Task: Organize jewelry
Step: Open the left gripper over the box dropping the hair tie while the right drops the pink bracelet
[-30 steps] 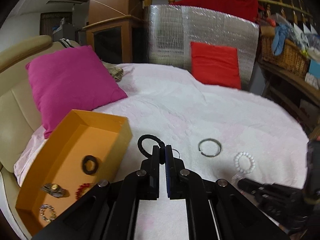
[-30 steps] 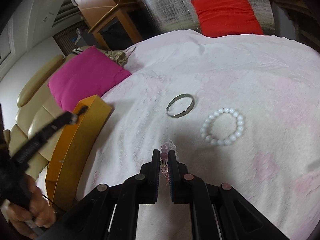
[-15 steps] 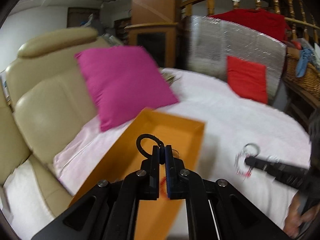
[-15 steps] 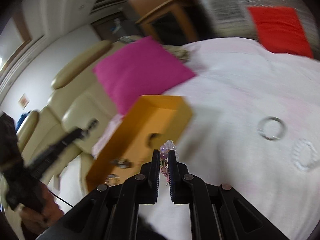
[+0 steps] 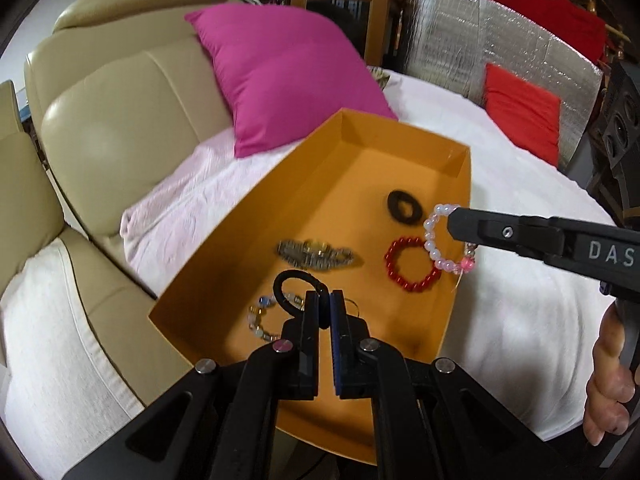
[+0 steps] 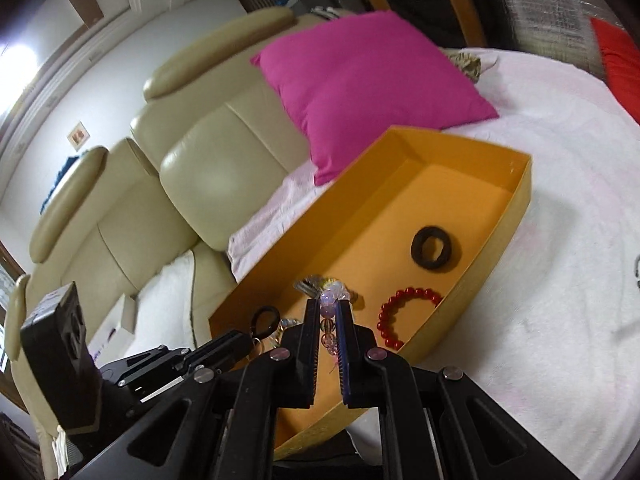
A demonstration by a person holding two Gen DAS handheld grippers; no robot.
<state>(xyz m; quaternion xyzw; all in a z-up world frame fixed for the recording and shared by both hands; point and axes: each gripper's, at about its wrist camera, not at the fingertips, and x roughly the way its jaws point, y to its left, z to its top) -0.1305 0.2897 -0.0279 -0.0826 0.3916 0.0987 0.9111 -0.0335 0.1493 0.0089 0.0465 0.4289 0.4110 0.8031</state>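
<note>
An orange box lies on the white bedspread. It holds a dark ring, a red bead bracelet, a metallic piece and a pale bead bracelet. My left gripper is shut on a black loop with a small key ring above the box's near end. My right gripper is shut on a pink and white bead bracelet, which hangs over the box's right rim.
A magenta pillow lies behind the box against a beige leather sofa. A red cushion leans on a silver foil panel at the back right. A metal bangle's edge shows at the far right.
Both grippers have swung left from the open bedspread to over the orange box, each still holding its item. The bangle and white bead bracelet on the spread have slipped out of the left view.
</note>
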